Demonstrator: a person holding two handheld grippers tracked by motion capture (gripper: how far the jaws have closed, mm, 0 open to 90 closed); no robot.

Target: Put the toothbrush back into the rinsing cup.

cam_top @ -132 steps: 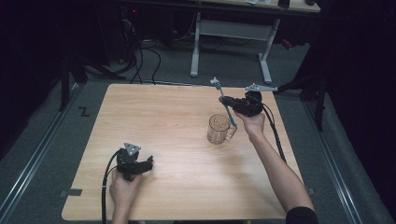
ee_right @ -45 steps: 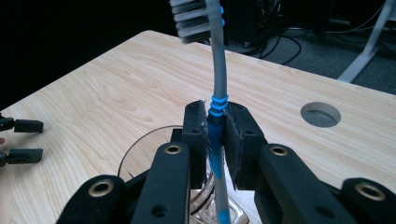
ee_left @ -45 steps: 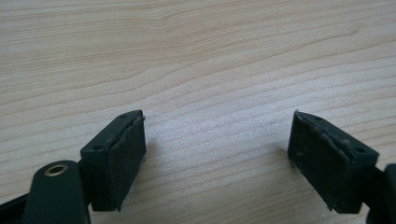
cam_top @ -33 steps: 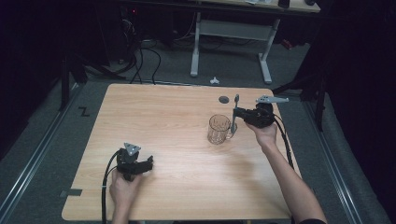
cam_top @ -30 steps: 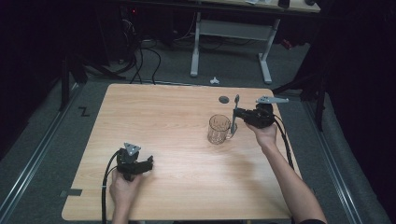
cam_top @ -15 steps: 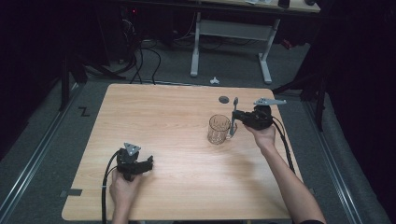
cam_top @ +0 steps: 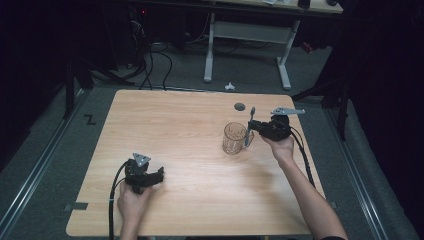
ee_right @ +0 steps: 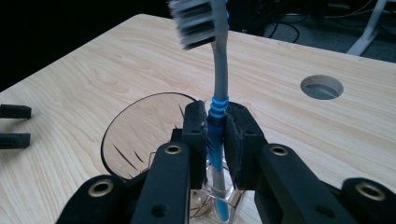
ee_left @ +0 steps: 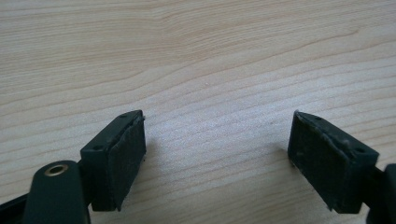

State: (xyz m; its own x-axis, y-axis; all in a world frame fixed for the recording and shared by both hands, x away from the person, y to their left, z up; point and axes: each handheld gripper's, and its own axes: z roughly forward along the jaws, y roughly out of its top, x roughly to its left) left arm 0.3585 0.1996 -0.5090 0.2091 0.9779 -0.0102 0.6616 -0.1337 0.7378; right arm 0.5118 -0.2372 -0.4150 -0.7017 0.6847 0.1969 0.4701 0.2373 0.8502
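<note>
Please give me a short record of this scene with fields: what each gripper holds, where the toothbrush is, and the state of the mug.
right gripper: shut on the toothbrush handle
toothbrush: upright, bristles at top, grey and blue; lower end beside the mug's handle, outside the rim
glass mug: clear, upright on the table, nothing seen inside
left gripper: open, nothing between the jaws, low over the wood
table: light wood, with a round hole near the far edge
</note>
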